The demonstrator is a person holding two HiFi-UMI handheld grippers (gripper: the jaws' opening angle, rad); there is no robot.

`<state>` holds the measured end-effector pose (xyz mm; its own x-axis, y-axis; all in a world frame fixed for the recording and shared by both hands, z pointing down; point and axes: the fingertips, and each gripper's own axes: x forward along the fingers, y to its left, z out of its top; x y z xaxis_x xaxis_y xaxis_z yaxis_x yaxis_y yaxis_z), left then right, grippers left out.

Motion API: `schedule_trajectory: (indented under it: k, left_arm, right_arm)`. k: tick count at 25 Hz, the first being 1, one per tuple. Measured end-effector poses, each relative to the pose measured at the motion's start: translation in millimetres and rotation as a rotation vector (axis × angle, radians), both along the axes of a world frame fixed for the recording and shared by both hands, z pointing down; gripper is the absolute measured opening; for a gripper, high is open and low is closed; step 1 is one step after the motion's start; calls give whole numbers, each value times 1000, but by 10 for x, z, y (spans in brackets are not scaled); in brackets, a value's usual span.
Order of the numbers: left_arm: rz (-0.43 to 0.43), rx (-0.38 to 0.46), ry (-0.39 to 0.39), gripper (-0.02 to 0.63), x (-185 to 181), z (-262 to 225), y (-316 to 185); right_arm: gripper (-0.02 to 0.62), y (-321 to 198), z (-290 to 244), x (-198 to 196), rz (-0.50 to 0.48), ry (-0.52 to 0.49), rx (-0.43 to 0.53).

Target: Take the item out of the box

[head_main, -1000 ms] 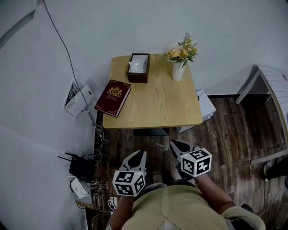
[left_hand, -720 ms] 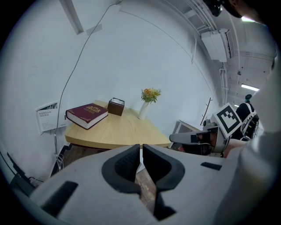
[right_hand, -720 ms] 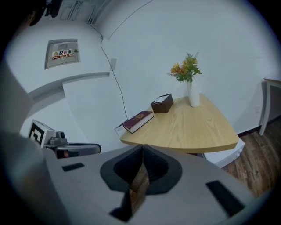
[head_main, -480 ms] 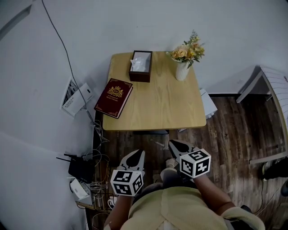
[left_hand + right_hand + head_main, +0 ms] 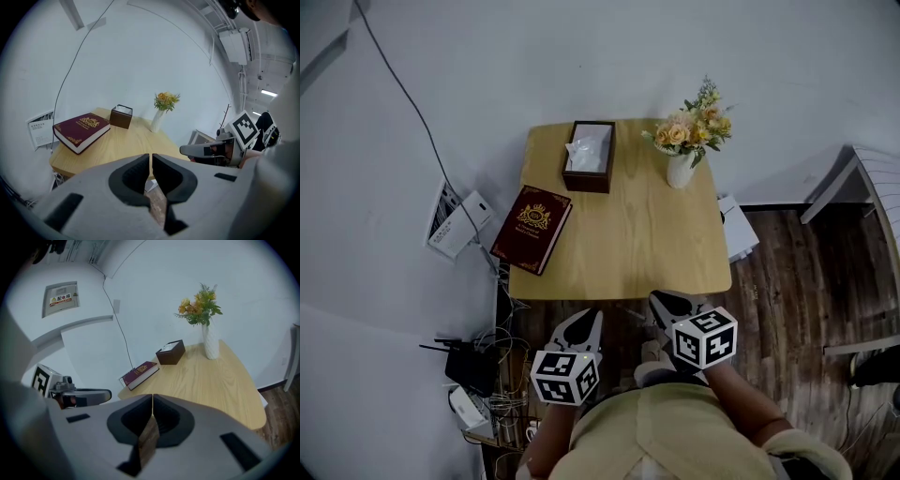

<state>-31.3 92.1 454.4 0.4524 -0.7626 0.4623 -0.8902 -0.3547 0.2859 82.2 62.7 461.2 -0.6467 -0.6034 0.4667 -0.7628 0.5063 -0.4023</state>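
Light wooden square tabletop (image 5: 628, 234) is carrying three things: dark brown open-top box (image 5: 587, 184) sitting near the far edge, white vase of orange flowers (image 5: 680, 171) standing right of it, maroon gold-embossed hardcover book (image 5: 532, 228) lying at the left edge.

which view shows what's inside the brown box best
The head view: it looks down into the open box, showing the white crumpled item inside. Both gripper views show the box small and side-on, with only a white sliver at its top.
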Motion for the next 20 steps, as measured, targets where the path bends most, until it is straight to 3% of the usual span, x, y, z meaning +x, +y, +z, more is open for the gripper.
schedule_trajectory:
  k: [20]
  left_arm:
    - [-39, -1, -31, 37, 246, -17, -641]
  right_arm:
    - [31, -594, 65, 64, -152, -17, -22]
